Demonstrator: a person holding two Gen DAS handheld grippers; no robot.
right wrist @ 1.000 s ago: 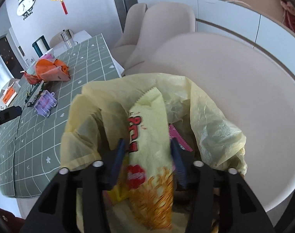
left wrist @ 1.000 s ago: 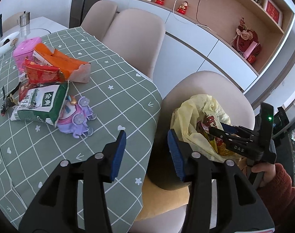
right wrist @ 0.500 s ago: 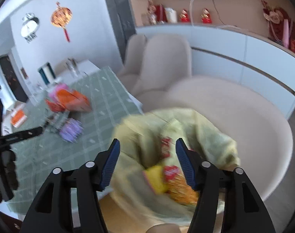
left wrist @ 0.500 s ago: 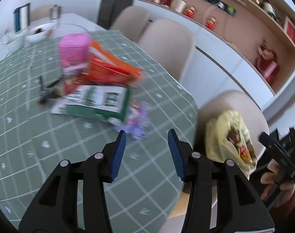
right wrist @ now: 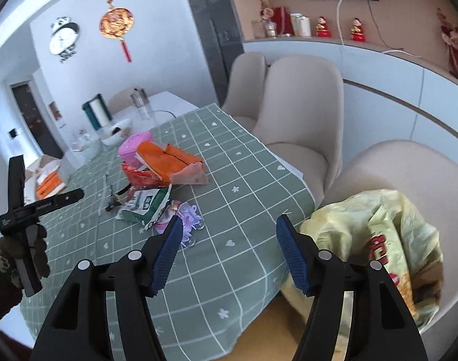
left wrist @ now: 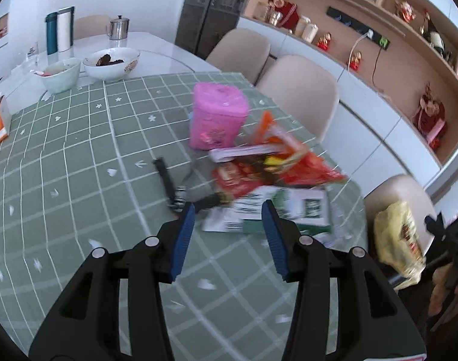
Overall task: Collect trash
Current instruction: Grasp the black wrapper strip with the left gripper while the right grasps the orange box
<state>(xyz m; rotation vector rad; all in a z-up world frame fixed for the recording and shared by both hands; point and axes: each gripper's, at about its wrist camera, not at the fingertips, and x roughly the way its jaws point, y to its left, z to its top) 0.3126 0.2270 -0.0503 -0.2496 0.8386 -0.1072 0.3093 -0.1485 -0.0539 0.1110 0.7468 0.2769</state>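
Observation:
A pile of trash lies on the green checked tablecloth (left wrist: 78,186): a green and white packet (left wrist: 277,213), a red snack wrapper (left wrist: 259,174), an orange packet (right wrist: 168,158) and a purple plastic piece (right wrist: 189,219). My left gripper (left wrist: 229,234) is open and empty, just short of the green packet. My right gripper (right wrist: 225,249) is open and empty, above the table edge, left of the yellow trash bag (right wrist: 376,240) on a beige chair (right wrist: 409,174). A yellow snack bag (right wrist: 382,243) lies inside the trash bag.
A pink box (left wrist: 216,117) stands behind the pile. A black clip (left wrist: 168,186) lies left of it. Two bowls (left wrist: 111,63) and a kettle (left wrist: 119,27) sit at the far end. More beige chairs (right wrist: 301,99) line the table's right side.
My right gripper let go of the yellow snack bag into the trash bag, opened and pulled back left. My left gripper swung from the chair side over to the trash pile.

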